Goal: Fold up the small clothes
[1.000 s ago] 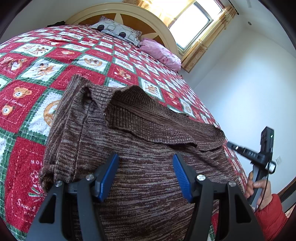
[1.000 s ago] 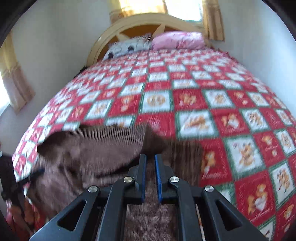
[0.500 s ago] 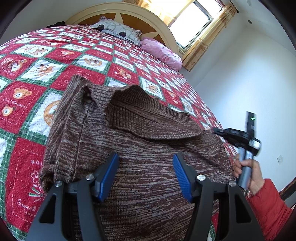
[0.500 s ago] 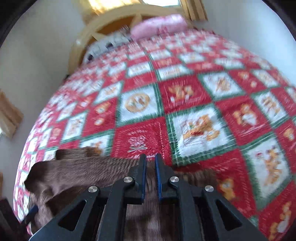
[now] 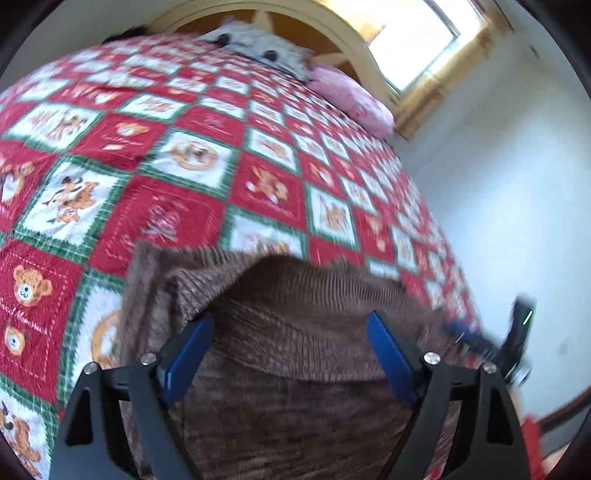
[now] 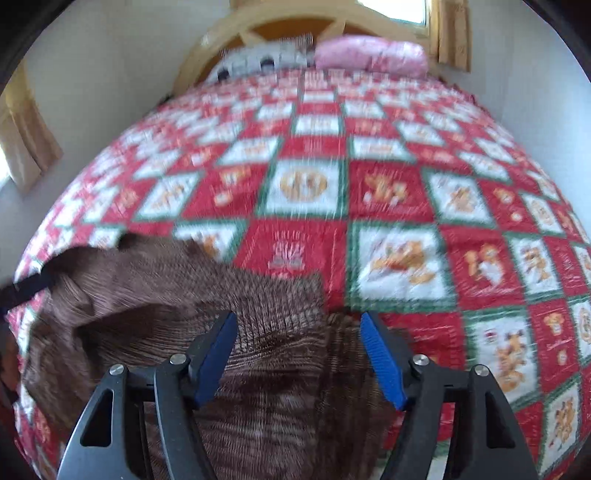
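The brown knitted sweater [image 5: 295, 369] lies near the foot edge of the bed, on the red, green and white patchwork quilt [image 5: 184, 206], and in both wrist views it fills the lower middle. We read it as partly folded: a ribbed band [image 6: 207, 295] is laid over the body of the garment, and in the left wrist view a flap lies across the marled knit beneath it with a raised, uneven edge. Our right gripper [image 6: 299, 354] has just been opening; its blue pads [image 6: 216, 362] stand apart over the ribbed fabric with knit showing between them but not pinched, so we judge the cloth let go. Our left gripper [image 5: 288, 354] has likewise just been opening and stands spread wide above the sweater, its pads clear of the wool as far as the blurred picture shows. In that same view the right gripper appears as a dark blurred shape at the sweater's far right edge. What is done, then, seems to be one fold laid down and released. What is left, in our judgement, is to flatten the lumpy left side, bring the remaining width or length over, and leave a compact, tidy stack. The pink pillow [image 6: 373, 57] and headboard [image 6: 280, 22] sit well apart at the far end.
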### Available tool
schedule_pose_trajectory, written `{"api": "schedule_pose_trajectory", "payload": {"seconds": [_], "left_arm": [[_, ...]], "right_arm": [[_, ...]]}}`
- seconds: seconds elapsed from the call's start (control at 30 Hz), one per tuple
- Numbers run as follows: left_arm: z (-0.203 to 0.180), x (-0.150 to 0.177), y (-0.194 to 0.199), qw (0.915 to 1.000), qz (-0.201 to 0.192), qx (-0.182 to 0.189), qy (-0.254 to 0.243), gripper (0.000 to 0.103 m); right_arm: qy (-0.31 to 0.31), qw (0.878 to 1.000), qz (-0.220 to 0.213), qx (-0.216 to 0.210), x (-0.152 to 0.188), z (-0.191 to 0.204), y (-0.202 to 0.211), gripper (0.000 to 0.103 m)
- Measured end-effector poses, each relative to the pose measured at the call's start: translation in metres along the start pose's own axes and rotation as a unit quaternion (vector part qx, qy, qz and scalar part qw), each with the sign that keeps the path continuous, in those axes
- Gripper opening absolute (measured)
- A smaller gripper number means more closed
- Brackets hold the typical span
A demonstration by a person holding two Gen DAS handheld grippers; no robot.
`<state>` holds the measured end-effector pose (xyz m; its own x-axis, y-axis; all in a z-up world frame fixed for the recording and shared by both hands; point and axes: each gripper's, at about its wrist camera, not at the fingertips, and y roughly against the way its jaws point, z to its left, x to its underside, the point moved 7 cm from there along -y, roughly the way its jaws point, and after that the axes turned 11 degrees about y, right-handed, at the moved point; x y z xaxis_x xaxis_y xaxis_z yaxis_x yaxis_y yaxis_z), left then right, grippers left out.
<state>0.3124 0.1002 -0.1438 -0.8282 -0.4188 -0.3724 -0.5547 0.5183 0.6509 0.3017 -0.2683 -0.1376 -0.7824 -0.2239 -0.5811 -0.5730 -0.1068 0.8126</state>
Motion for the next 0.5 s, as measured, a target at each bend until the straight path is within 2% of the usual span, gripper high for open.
{"api": "schedule_pose_trajectory", "payload": {"seconds": [0.03, 0.07, 0.13, 0.17, 0.27, 0.33, 0.4, 0.43, 0.5], "left_arm": [[0.002, -0.005, 0.005, 0.9997, -0.006, 0.013, 0.018, 0.088], [0.002, -0.007, 0.011, 0.9995, -0.012, 0.019, 0.024, 0.088], [0.001, -0.005, 0.025, 0.9993, -0.033, 0.018, 0.007, 0.088], [-0.001, -0.004, 0.031, 0.9990, -0.043, 0.013, -0.008, 0.088], [-0.005, 0.005, 0.040, 0.9977, -0.054, 0.015, -0.039, 0.088], [-0.006, 0.012, 0.037, 0.9972, -0.051, 0.021, -0.050, 0.088], [-0.009, 0.022, 0.028, 0.9971, -0.035, 0.023, -0.064, 0.088], [-0.011, 0.023, 0.023, 0.9969, -0.027, 0.021, -0.070, 0.088], [-0.014, 0.027, 0.007, 0.9954, -0.014, -0.004, -0.095, 0.088]], "right_arm": [[0.008, 1.000, 0.004, -0.009, 0.000, 0.005, -0.006, 0.056], [0.027, 1.000, 0.009, -0.008, 0.001, 0.011, -0.009, 0.028], [0.054, 0.998, -0.004, 0.011, -0.004, 0.016, -0.003, 0.015], [0.045, 0.999, -0.020, 0.017, -0.008, 0.012, 0.003, 0.009], [-0.027, 0.997, -0.066, 0.018, -0.018, -0.012, 0.019, 0.009], [-0.044, 0.998, -0.047, 0.001, -0.013, -0.016, 0.005, 0.009], [-0.032, 0.999, -0.019, 0.000, -0.005, -0.010, -0.011, 0.012], [-0.034, 0.999, -0.019, -0.003, -0.003, -0.009, -0.013, 0.014], [-0.060, 0.998, -0.024, -0.018, -0.005, -0.017, -0.009, 0.027]]}}
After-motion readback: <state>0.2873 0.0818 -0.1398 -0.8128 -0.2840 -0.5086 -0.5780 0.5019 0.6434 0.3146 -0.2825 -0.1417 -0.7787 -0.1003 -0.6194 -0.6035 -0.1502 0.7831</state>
